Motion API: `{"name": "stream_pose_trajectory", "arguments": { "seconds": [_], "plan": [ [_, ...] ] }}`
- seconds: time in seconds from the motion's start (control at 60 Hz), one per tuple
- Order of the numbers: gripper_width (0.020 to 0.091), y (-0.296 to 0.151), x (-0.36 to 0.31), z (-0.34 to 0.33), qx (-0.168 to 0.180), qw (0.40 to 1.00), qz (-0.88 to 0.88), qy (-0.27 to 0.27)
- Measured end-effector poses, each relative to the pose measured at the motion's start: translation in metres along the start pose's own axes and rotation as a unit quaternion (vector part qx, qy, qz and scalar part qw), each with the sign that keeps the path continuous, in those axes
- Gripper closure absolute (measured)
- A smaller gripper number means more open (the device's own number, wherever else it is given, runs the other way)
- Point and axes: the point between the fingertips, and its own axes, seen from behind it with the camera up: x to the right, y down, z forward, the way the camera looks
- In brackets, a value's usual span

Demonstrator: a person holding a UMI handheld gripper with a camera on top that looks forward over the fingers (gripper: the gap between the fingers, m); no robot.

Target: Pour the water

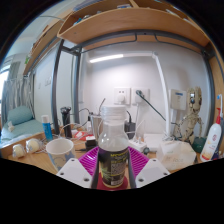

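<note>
We see the gripper closed on a clear bottle, held upright. A white cup stands near on the table

bottle base hidden low between the gripper's pink pads, contact with the fingers not certain, label print too small to read, small items at nine o'clock blurred, white object at three o'clock cut off, finger bases out of view

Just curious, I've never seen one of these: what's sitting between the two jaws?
A clear bottle with a white cap stands between the jaws in the gripper view, pink pads at either side.
</note>
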Motion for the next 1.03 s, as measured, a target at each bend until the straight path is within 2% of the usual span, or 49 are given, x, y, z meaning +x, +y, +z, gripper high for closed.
{"name": "stream_pose_trajectory", "arguments": {
  "seconds": [0.117,0.167,0.2,0.383,0.65,0.817,1.033],
  "plan": [
    [0.0376,0.009,0.001,-0.007,-0.024,0.999,0.021,0.003],
    [0.0282,0.015,0.005,-0.015,-0.034,0.999,0.026,0.012],
    [0.0251,0.016,0.007,-0.025,-0.036,0.999,0.023,0.02],
    [0.0256,0.011,0.006,-0.09,-0.016,0.998,0.021,0.06],
    [0.0255,0.015,-0.01,-0.18,-0.012,0.993,0.051,0.103],
    [0.0255,0.011,-0.013,-0.214,0.007,0.993,0.061,0.103],
    [0.0251,0.009,0.006,-0.241,0.028,0.989,0.062,0.13]
  ]
}}
